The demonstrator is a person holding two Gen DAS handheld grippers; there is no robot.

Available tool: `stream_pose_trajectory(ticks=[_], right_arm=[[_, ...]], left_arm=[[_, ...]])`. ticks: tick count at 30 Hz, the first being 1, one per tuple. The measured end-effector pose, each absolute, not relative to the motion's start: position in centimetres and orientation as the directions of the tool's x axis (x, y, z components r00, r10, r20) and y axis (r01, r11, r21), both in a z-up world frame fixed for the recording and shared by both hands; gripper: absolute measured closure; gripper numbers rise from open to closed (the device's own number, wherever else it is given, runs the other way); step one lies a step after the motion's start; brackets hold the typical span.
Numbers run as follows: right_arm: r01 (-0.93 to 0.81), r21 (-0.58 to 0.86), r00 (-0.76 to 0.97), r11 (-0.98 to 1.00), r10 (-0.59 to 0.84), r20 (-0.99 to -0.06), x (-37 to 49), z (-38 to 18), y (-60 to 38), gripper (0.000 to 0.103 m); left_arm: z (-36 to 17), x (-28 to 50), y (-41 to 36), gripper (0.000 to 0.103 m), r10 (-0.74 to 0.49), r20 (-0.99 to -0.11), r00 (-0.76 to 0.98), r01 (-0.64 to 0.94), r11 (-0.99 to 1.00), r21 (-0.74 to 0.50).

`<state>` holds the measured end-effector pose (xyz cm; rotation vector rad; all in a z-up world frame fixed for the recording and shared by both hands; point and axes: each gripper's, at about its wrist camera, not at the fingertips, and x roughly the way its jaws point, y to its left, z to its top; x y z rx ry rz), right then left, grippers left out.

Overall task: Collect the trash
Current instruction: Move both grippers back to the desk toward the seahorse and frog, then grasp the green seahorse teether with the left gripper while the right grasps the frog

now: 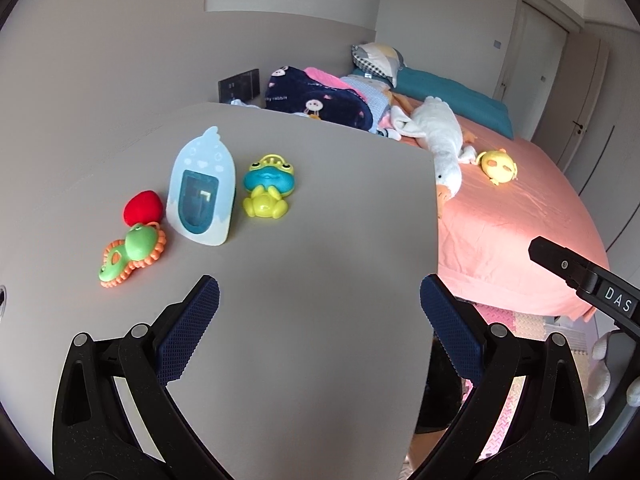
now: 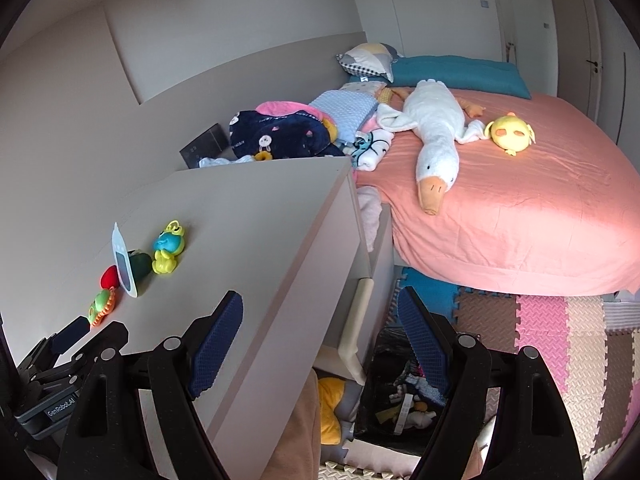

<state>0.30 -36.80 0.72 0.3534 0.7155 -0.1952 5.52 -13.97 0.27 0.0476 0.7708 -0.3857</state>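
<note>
My left gripper [image 1: 320, 304] is open and empty above the grey dresser top [image 1: 304, 208]. My right gripper [image 2: 320, 312] is open and empty, held over the dresser's front edge [image 2: 280, 288]. Below it, on the floor beside the dresser, a black trash bag [image 2: 396, 396] holds scraps of paper and wrappers. The right gripper's side [image 1: 592, 280] shows at the right of the left wrist view; the left gripper [image 2: 60, 344] shows at the lower left of the right wrist view.
On the dresser stand a pale blue bottle-shaped device [image 1: 202, 196], a frog toy [image 1: 268, 188], a red ball [image 1: 143, 207] and a green-orange teether [image 1: 132, 250]. A bed [image 2: 520, 208] with a goose plush [image 2: 436, 140], yellow chick [image 2: 512, 128] and folded clothes is beyond. Foam mats [image 2: 560, 332] cover the floor.
</note>
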Motion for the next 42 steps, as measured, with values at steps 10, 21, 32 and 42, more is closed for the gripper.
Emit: stream_pose_trajectory(ticks=[10,21,32,42], right_arm=[[0.24,0.239,0.733,0.941,-0.014,-0.68,3.4,-0.1,-32.3,0.023],[0.191,0.219,0.72,0.957,0.015,-0.694,6.9,-1.2,-28.4,0.023],[0.175,0.202,0.709,0.964,0.019,-0.705,10.8,-2.1,-25.6,0.023],[0.165,0.165,0.672,0.972,0.012,-0.74,14.7,-3.0,-23.6,0.023]], left_arm=[[-0.1,7.0,-8.2,0.006,-0.262,-0.68,0.685,0.291,0.954,-0.075],[-1.2,10.1,-3.3,0.006,-0.188,-0.696,0.693,0.215,0.975,-0.049],[-3.1,12.8,-1.3,0.006,-0.166,-0.736,0.657,0.237,0.971,-0.007],[-4.6,14.9,-1.4,0.025,-0.173,-0.789,0.589,0.297,0.955,0.013]])
